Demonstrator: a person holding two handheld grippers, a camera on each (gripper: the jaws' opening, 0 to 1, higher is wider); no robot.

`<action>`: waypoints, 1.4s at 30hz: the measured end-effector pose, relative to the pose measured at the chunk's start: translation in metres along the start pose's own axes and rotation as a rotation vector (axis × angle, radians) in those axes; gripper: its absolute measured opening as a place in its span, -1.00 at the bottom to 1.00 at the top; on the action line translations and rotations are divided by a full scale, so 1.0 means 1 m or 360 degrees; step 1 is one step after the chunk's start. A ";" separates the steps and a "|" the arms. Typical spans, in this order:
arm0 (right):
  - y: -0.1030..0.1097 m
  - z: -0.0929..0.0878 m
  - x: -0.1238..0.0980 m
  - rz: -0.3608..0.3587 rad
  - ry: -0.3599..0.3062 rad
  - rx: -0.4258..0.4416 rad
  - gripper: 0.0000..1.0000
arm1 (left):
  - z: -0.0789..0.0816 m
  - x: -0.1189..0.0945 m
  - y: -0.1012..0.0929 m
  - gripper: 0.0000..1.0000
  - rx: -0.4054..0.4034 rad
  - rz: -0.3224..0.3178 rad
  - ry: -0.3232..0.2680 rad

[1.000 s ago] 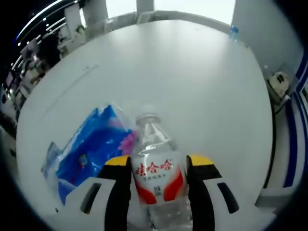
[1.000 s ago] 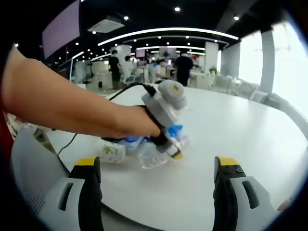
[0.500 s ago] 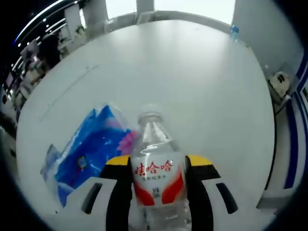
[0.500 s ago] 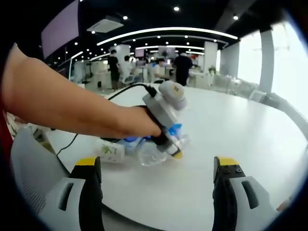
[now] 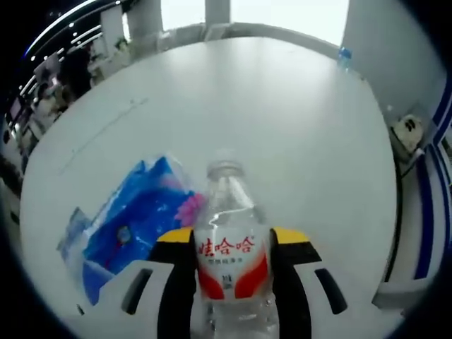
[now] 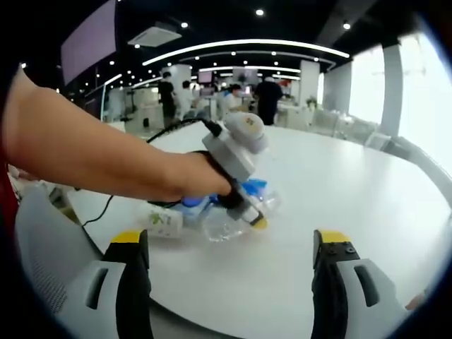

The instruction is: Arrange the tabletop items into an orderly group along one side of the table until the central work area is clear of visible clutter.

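L gripper (image 5: 231,244) was clamped on the clear water bottle (image 5: 229,233), jaws pressed to either side of its red-and-white label, cap end pointing away from the camera over the white table (image 5: 282,120). In the right gripper view the bottle (image 6: 233,219) looked tipped, low over or on the tabletop; couldn't tell if it was touching. Just beside it on the L lay a blue plastic-wrapped pack (image 5: 131,226), prob tissues, touching or nearly touching the bottle. A small white carton w/ green print (image 6: 164,222) sat near the table edge next to the pack, partly under the person's arm (image 6: 99,159).

R gripper (image 6: 229,244) hung idle w/ jaws wide apart, nothing between them, pointed at the cluster from across the near edge. Far across the table another small bottle w/ blue cap (image 5: 343,49) stood by the far rim, well apart from the rest.

Step in hand, as I judged it: parking the water bottle beside the blue pack so the group forms along the near edge. Central area already looked bare. Next move prob called for setting the bottle down stable, upright or flat so it wouldn't roll, then letting go w/o nudging the pack. After that the far bottle seemed the one stray left, a job for the free R gripper
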State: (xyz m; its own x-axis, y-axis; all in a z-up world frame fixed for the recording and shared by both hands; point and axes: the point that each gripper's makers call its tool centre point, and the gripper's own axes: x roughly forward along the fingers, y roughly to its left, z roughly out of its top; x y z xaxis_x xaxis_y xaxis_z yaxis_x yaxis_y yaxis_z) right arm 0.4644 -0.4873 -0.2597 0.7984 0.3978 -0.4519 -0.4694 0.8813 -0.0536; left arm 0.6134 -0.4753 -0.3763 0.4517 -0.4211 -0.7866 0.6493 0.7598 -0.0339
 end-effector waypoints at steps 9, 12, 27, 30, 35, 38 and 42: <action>0.001 -0.001 0.000 -0.0001 0.0007 -0.0014 0.91 | 0.008 -0.021 0.004 -0.25 -0.0003 0.0001 -0.0108; 0.001 -0.001 0.001 -0.0001 0.0009 -0.0020 0.91 | 0.008 -0.028 0.007 -0.25 -0.0014 0.0009 -0.0146; 0.004 -0.002 0.002 0.0010 0.0030 -0.0051 0.90 | 0.005 -0.052 0.008 -0.26 -0.0002 -0.0007 -0.0349; 0.004 -0.002 0.002 0.0012 0.0031 -0.0054 0.90 | 0.004 -0.056 0.009 -0.27 -0.0004 -0.0022 -0.0377; 0.005 -0.003 0.002 0.0014 0.0036 -0.0056 0.90 | 0.003 -0.062 0.009 -0.27 0.0012 -0.0047 -0.0418; 0.005 -0.003 0.002 0.0016 0.0040 -0.0060 0.90 | 0.003 -0.066 0.011 -0.27 0.0000 -0.0076 -0.0449; 0.005 -0.004 0.003 0.0020 0.0046 -0.0061 0.90 | 0.002 -0.070 0.015 -0.28 -0.0001 -0.0088 -0.0478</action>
State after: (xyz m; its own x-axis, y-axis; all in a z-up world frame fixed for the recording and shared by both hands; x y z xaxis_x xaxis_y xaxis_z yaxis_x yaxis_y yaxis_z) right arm 0.4625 -0.4825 -0.2645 0.7815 0.4005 -0.4784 -0.4936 0.8658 -0.0816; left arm 0.5923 -0.4356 -0.3205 0.5766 -0.5892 -0.5660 0.6774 0.7321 -0.0720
